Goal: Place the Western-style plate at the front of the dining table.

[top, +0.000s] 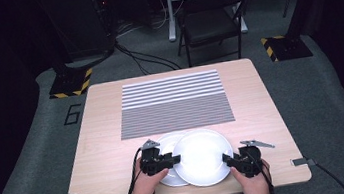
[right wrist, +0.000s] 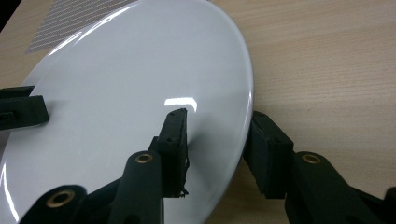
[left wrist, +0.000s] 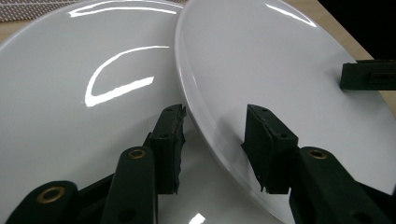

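The upper white plate point(top: 202, 156) lies tilted at the worktop's near edge, overlapping a second white plate point(top: 166, 145) at its 9 o'clock. The left tool point(top: 174, 159) straddles the upper plate's rim at 9 o'clock, jaws spread, pads off it; the right tool point(top: 228, 160) pinches the rim at 4 o'clock — one jaw above, one beneath. At 12 o'clock lies a striped mat point(top: 175, 103) on the pale wooden worktop point(top: 262, 110). Beyond — grey carpet point(top: 38, 129), a dark folding chair point(top: 211, 18), trailing cables point(top: 144, 55).
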The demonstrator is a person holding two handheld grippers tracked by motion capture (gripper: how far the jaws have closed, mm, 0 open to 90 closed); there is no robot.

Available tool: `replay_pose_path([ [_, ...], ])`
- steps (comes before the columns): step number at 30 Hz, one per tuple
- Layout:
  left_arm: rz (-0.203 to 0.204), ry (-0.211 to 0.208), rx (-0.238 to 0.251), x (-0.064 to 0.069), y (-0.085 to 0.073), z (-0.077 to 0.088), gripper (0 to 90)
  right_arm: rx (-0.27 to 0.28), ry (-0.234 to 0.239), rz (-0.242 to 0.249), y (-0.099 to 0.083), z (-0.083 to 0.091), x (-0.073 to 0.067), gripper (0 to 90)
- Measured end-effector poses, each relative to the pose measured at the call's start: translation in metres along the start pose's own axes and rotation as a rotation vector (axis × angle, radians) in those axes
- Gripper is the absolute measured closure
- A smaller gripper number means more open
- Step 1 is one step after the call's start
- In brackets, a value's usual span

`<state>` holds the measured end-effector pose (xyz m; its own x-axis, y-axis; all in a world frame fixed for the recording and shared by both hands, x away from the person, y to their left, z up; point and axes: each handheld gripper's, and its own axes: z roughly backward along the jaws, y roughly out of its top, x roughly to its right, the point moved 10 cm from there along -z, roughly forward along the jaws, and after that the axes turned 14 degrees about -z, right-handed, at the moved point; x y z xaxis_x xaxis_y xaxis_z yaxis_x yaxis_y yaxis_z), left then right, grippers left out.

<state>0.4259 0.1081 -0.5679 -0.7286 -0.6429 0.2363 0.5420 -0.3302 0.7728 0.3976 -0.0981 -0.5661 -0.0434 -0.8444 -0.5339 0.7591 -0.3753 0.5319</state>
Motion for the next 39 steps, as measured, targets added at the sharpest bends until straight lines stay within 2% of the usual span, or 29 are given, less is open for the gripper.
replay_pose_path([
  [8, -0.024, 0.030, 0.028, 0.006, -0.003, 0.000, 54.9, 0.020, -0.007, 0.012, -0.003, 0.000, -0.002, 58.4],
  [14, 0.027, 0.013, 0.026, 0.005, -0.003, 0.001, 58.2, 0.024, -0.008, 0.006, -0.004, 0.000, -0.002, 58.5],
  [19, 0.046, 0.013, 0.012, 0.004, -0.005, 0.002, 58.3, 0.018, -0.015, 0.004, -0.006, 0.001, -0.005, 58.6],
  [26, 0.061, 0.022, 0.006, 0.000, -0.005, 0.005, 58.4, 0.008, 0.000, -0.013, -0.008, 0.000, -0.010, 58.7],
  [33, 0.056, 0.041, 0.016, -0.002, -0.003, 0.009, 57.5, 0.021, 0.005, 0.003, -0.005, 0.000, -0.016, 58.0],
  [39, 0.074, 0.053, 0.023, -0.003, -0.002, 0.012, 55.9, 0.019, 0.003, 0.009, -0.005, -0.002, -0.021, 57.3],
])
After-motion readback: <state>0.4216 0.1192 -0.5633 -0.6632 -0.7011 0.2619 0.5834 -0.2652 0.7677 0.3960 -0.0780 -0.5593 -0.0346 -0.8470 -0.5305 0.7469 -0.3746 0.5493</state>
